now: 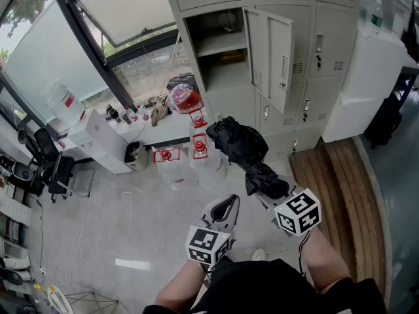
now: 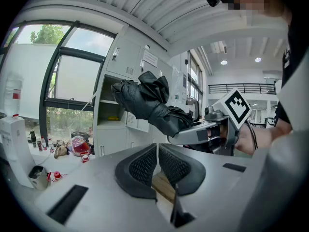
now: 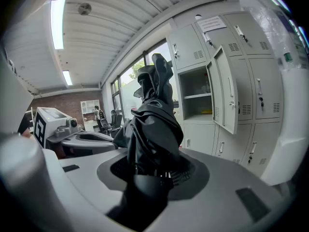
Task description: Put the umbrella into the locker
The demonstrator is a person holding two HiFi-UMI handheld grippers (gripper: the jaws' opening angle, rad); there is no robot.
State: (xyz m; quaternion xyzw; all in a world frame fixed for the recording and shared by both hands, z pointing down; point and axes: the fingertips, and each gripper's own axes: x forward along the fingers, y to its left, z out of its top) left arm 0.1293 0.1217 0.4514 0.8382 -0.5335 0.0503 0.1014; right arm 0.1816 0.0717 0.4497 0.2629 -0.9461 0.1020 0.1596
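A folded black umbrella sticks out of my right gripper, which is shut on its lower end; the right gripper view shows the umbrella rising between the pads. It points toward the grey lockers, where one locker stands open with its door swung out to the right. My left gripper is lower and to the left, shut with nothing between its pads. From the left gripper view, the umbrella and right gripper hang in front of the open locker.
A low white table left of the lockers carries a red-filled globe and small red items. A white box stands further left. Wooden flooring lies at the right, beside a large white wrapped block. Office chairs at far left.
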